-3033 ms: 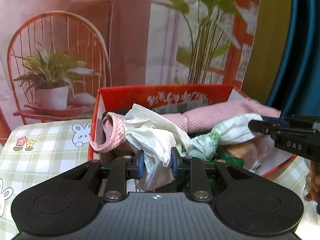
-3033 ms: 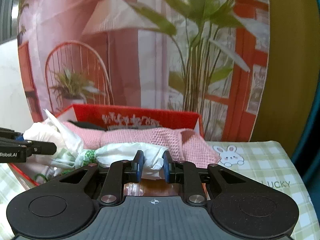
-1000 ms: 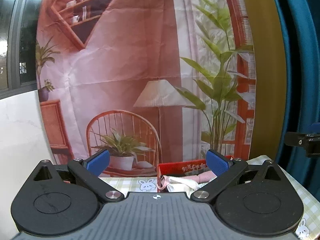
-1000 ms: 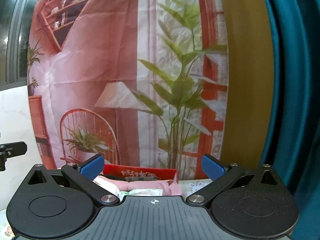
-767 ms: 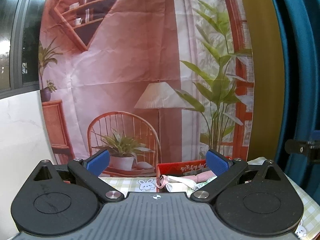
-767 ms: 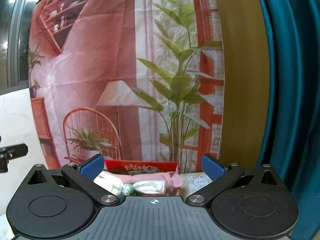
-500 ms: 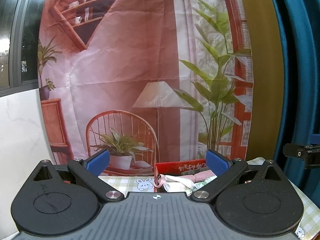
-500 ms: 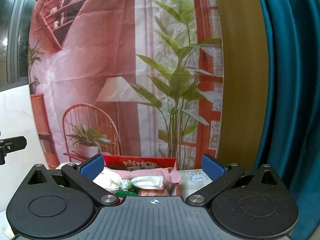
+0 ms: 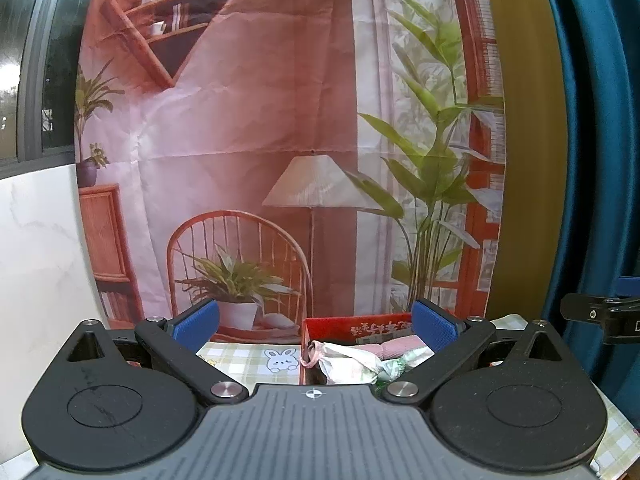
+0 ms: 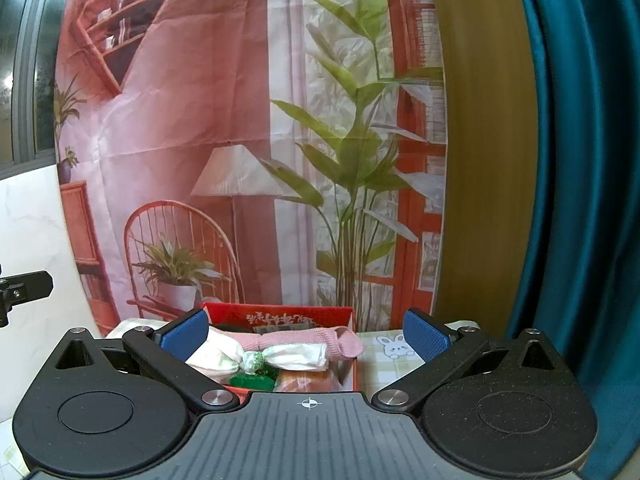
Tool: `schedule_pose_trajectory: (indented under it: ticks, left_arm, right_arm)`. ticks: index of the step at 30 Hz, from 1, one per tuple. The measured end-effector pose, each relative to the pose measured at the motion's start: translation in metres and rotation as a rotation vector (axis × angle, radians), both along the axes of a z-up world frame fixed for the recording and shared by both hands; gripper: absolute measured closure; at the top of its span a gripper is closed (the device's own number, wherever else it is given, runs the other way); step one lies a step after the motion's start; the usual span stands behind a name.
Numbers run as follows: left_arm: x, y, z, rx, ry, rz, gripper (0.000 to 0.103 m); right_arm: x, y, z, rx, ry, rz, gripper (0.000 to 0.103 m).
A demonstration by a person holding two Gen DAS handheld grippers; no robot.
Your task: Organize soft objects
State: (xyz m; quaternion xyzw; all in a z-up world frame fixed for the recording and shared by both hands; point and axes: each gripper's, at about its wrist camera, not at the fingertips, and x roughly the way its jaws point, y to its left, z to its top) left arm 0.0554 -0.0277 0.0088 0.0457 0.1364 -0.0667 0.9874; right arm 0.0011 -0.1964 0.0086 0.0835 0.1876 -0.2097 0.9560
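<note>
A red box (image 9: 356,322) (image 10: 280,314) sits on the checked tablecloth, filled with soft things. A pink knitted cloth (image 10: 304,338) (image 9: 396,348) lies rolled across the box. In front of it rests a knotted white and green plastic bag (image 10: 260,356) (image 9: 352,362). Something green (image 10: 250,381) and something orange-brown (image 10: 308,380) lie below the bag. My left gripper (image 9: 316,326) is open, drawn back from the box, nothing between its blue pads. My right gripper (image 10: 306,334) is open too, framing the box from a distance.
A checked tablecloth (image 9: 248,360) (image 10: 392,356) with bunny prints covers the table. A printed backdrop (image 9: 280,140) of a chair, lamp and plants hangs behind the box. A teal curtain (image 10: 580,200) hangs at right, a white marble wall (image 9: 40,260) at left.
Three seconds ago both grippers were shut on the white plastic bag at the box. Both have let go, opened wide and pulled back; over the last second they have barely moved.
</note>
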Motion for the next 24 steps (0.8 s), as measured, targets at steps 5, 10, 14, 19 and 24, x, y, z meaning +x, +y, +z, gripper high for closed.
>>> schedule_pose_trajectory:
  ticks: [5,10,14,19,24]
  left_arm:
    - [0.0004,0.0017,-0.0034,-0.012,0.016,-0.001,0.0]
    - [0.0021,0.0035,-0.0044,-0.023,0.024,0.004,0.0]
    - [0.0019,0.004,-0.0045,-0.027,0.023,0.005,0.0]
    - [0.002,0.0036,-0.0048,-0.028,0.025,0.006,0.0]
    - [0.0015,0.0034,-0.0049,-0.029,0.027,0.01,0.0]
  right_arm:
    - [-0.0004,-0.0008,-0.0015,0.011,-0.002,0.015,0.0]
    - [0.0008,-0.0026,-0.0018,0.013,0.002,0.016,0.0]
    - [0.0013,-0.0038,-0.0019,0.014,0.004,0.014,0.0]
    - [0.002,-0.0043,-0.002,0.011,0.008,0.015,0.0]
    - [0.0023,-0.0045,-0.0023,0.012,0.008,0.015,0.0]
